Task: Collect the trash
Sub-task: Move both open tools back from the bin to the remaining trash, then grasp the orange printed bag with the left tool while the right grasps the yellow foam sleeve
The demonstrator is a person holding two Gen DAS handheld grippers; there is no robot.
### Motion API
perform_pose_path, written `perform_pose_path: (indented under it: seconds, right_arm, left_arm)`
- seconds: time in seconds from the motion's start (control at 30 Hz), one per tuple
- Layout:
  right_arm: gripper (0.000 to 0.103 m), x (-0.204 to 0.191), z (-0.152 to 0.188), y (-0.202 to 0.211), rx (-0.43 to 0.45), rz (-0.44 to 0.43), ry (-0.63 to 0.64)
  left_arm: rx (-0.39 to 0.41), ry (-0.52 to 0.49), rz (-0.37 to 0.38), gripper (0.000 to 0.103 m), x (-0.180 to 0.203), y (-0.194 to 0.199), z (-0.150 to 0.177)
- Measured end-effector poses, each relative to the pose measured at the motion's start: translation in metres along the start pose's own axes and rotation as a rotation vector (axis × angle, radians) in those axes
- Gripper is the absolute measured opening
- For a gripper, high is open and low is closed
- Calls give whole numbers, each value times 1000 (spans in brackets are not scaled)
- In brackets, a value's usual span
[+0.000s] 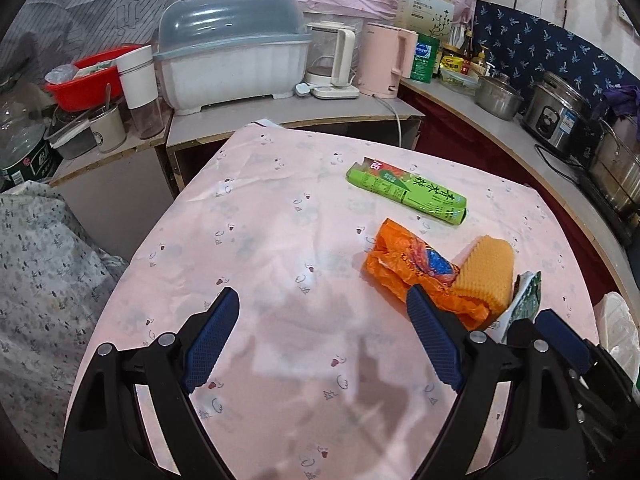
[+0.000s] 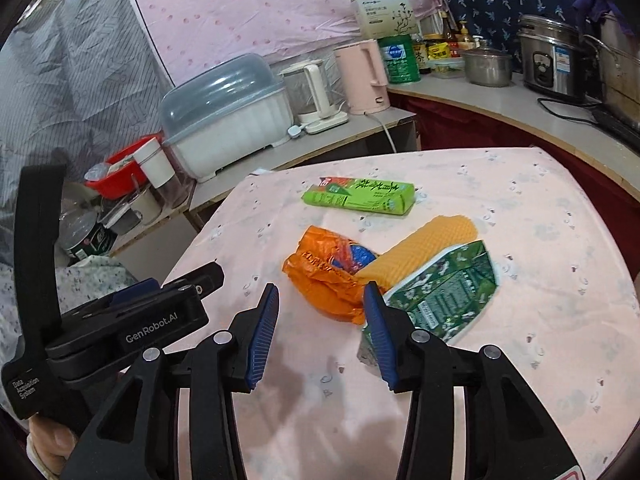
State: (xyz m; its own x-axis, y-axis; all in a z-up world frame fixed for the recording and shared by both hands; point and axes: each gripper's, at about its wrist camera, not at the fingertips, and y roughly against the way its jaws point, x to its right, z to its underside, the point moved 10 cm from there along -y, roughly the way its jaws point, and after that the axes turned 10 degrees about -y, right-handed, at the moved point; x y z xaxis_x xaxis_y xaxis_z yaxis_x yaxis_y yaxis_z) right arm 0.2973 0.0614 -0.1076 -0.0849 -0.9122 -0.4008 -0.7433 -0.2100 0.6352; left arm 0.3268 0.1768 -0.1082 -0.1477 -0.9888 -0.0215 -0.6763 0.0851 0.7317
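Observation:
On the pink cloth-covered table (image 1: 280, 220) lie a light green carton (image 1: 406, 189), a crumpled orange wrapper (image 1: 404, 268), a yellow ribbed foam piece (image 1: 488, 272) and a dark green carton (image 1: 528, 294). The same items show in the right wrist view: light green carton (image 2: 360, 196), orange wrapper (image 2: 328, 276), yellow foam (image 2: 424, 248), dark green carton (image 2: 444, 296). My left gripper (image 1: 322, 312) is open and empty, above the table left of the pile. My right gripper (image 2: 320, 304) is open, its jaws close in front of the orange wrapper, holding nothing.
A counter behind the table holds a covered dish rack (image 1: 232, 68), a glass kettle (image 1: 332, 60), a pink kettle (image 1: 386, 60) and a red basin (image 1: 92, 80). Pots and a rice cooker (image 1: 560, 112) stand on the right counter. A white bag (image 1: 618, 328) sits at the right.

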Motion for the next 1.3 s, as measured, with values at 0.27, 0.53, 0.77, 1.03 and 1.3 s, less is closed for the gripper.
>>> perform_pose_path:
  seconds: [0.27,0.53,0.77,1.03,1.3]
  right_arm:
    - [37,4,22,-41,-80,30,2]
    - [36,62,1,-34,-48,133,-65]
    - [39,75,-20,-42,-26,129,-90]
    - [43,79,-24,-71,-55,146,-83]
    - [43,95,-20,-82,-84,123,-154]
  left_arm:
    - [-45,18,18,81,-8,-32,1]
    - [-85,-15,110,86,43,-63,-2]
    - [-115,-37,148,84,77,-88,-7]
    - [-177,2,194,38,79,-113,-5]
    - [-123,-41,201,14,91,-102,-17]
